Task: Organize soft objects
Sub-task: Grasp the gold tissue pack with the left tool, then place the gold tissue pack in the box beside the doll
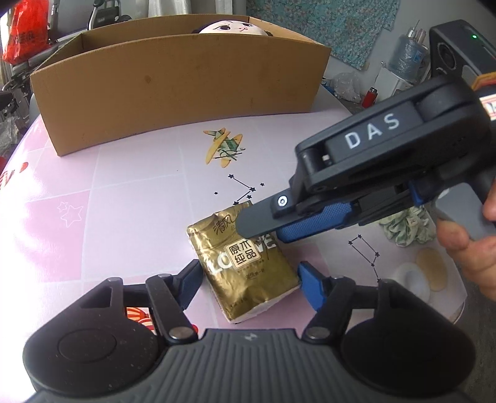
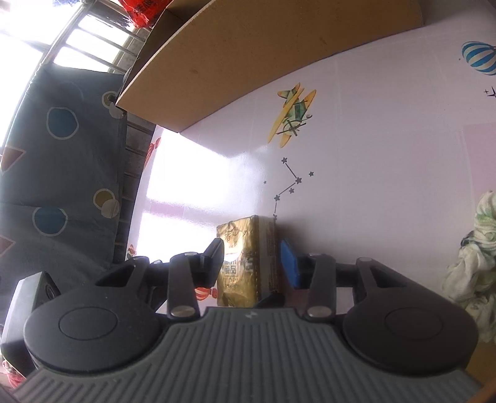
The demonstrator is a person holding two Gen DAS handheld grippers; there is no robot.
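Observation:
A gold tissue pack (image 1: 245,263) lies on the pink table between both grippers. My left gripper (image 1: 249,279) is open, its fingers on either side of the pack's near end without squeezing it. My right gripper (image 1: 263,226) comes in from the right over the pack's far end. In the right wrist view its fingers (image 2: 252,263) straddle the pack (image 2: 245,257), close to its sides; the jaws are open with a small gap on the right. A cardboard box (image 1: 173,83) stands behind, with a doll face (image 1: 232,26) showing inside.
A crumpled green-white cloth (image 1: 406,226) lies at the right of the table, also in the right wrist view (image 2: 474,260). The table (image 1: 124,192) edge curves at left. Clutter, a bottle and a red bag (image 1: 26,31) stand beyond the table.

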